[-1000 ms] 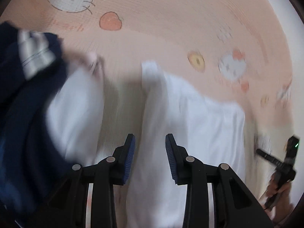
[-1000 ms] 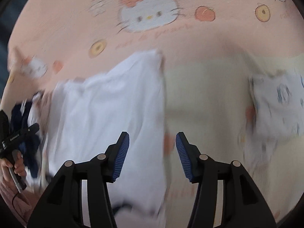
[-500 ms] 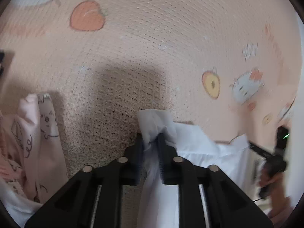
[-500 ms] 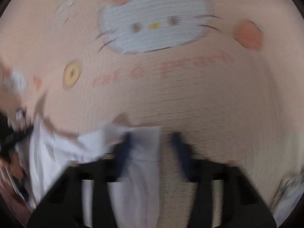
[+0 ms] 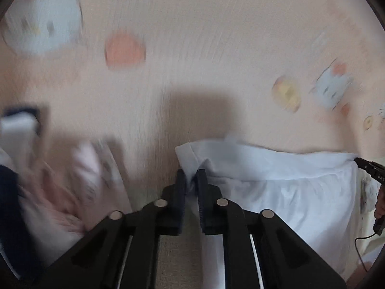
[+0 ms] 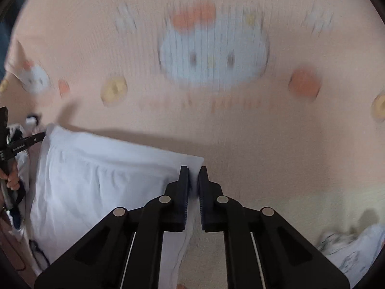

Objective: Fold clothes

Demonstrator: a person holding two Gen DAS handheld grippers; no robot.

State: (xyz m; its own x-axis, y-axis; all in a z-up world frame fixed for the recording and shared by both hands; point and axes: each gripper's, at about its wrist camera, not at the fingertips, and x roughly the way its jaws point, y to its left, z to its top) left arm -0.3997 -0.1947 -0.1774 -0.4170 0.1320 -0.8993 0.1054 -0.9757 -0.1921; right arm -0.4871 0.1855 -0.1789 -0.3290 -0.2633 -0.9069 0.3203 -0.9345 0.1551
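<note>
A white garment (image 5: 276, 183) lies on a peach Hello Kitty blanket (image 5: 192, 36). My left gripper (image 5: 191, 177) is shut on its left corner. In the right wrist view the same white garment (image 6: 101, 178) stretches to the left, and my right gripper (image 6: 193, 175) is shut on its right corner. The cloth hangs taut between the two grippers. The other gripper shows at the edge of each view: the right one (image 5: 370, 171) and the left one (image 6: 21, 144).
A pink printed garment (image 5: 79, 183) and a navy one (image 5: 9, 204) lie blurred at the left of the left wrist view. A white printed garment (image 6: 353, 248) lies at the lower right of the right wrist view. The blanket (image 6: 240, 132) spreads beyond.
Both grippers were open above the flat white garment a second ago. They have since closed on its corners and the cloth now stretches between them; the views are blurred by motion.
</note>
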